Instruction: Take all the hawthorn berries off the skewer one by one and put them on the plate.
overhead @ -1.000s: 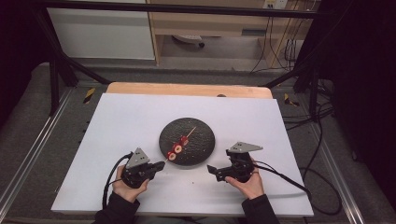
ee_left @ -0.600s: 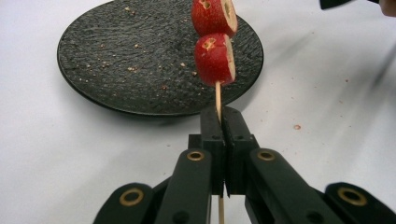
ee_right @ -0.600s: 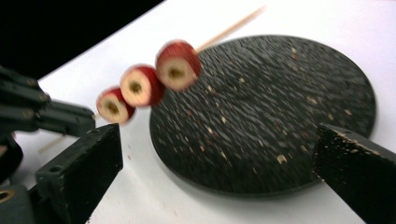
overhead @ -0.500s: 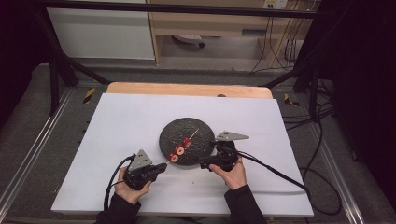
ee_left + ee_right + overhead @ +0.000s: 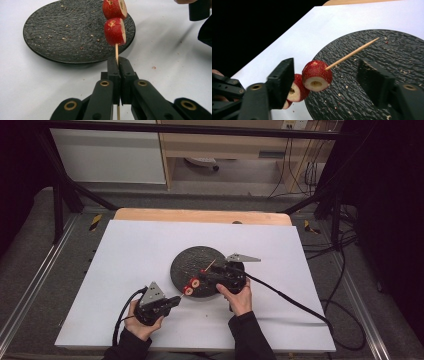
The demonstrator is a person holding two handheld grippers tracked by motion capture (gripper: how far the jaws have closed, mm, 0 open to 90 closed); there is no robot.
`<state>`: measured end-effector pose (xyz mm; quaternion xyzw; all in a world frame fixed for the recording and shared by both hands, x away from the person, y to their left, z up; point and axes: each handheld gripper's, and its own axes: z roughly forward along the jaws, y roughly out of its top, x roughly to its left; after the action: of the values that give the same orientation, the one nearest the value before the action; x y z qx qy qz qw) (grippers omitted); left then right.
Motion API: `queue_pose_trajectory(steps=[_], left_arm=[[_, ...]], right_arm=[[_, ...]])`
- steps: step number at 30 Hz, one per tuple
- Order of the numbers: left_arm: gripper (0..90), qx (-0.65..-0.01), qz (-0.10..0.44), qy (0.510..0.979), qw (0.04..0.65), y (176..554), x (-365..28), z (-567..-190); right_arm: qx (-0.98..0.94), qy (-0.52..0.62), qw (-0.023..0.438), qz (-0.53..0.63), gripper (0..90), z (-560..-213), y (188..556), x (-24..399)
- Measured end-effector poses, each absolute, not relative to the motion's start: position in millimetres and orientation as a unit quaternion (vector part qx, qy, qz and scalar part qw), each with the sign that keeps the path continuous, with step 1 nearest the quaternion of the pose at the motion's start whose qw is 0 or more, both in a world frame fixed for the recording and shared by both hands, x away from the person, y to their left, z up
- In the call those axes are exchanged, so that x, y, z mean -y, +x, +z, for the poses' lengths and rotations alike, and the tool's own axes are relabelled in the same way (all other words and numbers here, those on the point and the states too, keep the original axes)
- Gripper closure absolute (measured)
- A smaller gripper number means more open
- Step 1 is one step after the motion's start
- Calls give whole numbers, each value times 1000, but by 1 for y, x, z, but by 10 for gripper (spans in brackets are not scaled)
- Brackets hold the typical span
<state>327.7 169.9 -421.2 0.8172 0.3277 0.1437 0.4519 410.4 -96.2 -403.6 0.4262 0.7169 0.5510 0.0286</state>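
Observation:
A thin wooden skewer (image 5: pixel 116 51) carries two red hollowed fruit pieces (image 5: pixel 114 31). My left gripper (image 5: pixel 118 62) is shut on the skewer's bare lower end and holds it over the near rim of a black textured plate (image 5: pixel 62 32). From above, the left gripper (image 5: pixel 172 301) sits just off the plate (image 5: pixel 200 262), with the fruit pieces (image 5: pixel 191 284) at its tip. My right gripper (image 5: pixel 328 75) is open, one jaw on each side of the outer fruit piece (image 5: pixel 316 72), clear of it. The skewer's pointed end (image 5: pixel 354 52) sticks out past it over the plate (image 5: pixel 402 50).
The plate rests on a white sheet (image 5: pixel 135 255) that covers the wooden table (image 5: pixel 200 215); crumbs lie scattered on the plate. Cables trail from both grippers toward the near and right edges. A black frame and metal rails surround the table.
My right gripper has moved left and away from the person, over the plate, until its open jaws flank the fruit on the skewer. The left gripper has barely moved.

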Motion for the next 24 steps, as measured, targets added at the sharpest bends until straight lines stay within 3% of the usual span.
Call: queue_pose_trajectory(steps=[15, 24], left_arm=[[884, -327, 148, 814, 456, 327, -169, -421], [884, -326, 148, 812, 461, 326, -170, -420]], right_arm=[[-707, 436, -17, 557, 601, -408, 412, 93], [-701, 442, -5, 560, 609, -402, 415, 97]])
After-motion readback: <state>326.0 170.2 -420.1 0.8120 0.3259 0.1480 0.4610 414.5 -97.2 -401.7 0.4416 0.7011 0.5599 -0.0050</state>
